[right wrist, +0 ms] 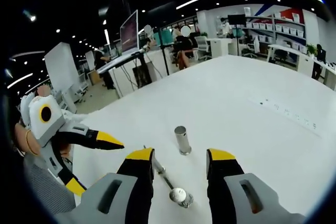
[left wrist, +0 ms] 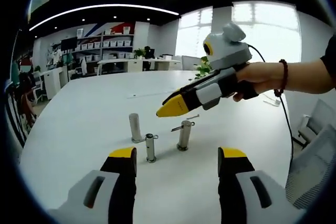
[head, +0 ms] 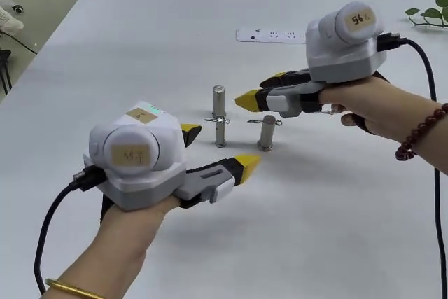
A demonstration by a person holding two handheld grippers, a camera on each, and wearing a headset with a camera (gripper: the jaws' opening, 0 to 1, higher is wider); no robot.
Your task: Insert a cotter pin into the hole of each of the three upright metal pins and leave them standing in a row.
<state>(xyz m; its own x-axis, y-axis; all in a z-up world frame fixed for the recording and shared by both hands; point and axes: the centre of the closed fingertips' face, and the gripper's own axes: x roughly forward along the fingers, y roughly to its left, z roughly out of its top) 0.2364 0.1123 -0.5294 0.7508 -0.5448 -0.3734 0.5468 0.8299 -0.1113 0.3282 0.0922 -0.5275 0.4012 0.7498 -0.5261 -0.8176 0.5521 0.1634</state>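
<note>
Presently left gripper (head: 219, 146), held low, and right gripper (head: 263, 87), held higher opposite, both roughly level with jaws apart and empty, flank three upright metal pins (head: 221, 131) on the bench (head: 175, 5), two carrying cotter pins (head: 264, 122).

On the table (head: 140, 26), 3 pins stand between my grippers. The back pin (head: 218, 101) is farthest, the front pin (head: 221, 133) is just before it, and the right-hand pin (head: 266, 134) is beside that. A cotter pin (head: 264, 122) sits through each of the 2 nearer ones. My left gripper (head: 220, 146) is near-left and my right gripper (head: 262, 89) is to the right, above them. The power strip (head: 269, 35) lies well behind, with a plant (head: 428, 15) at the far right.
</note>
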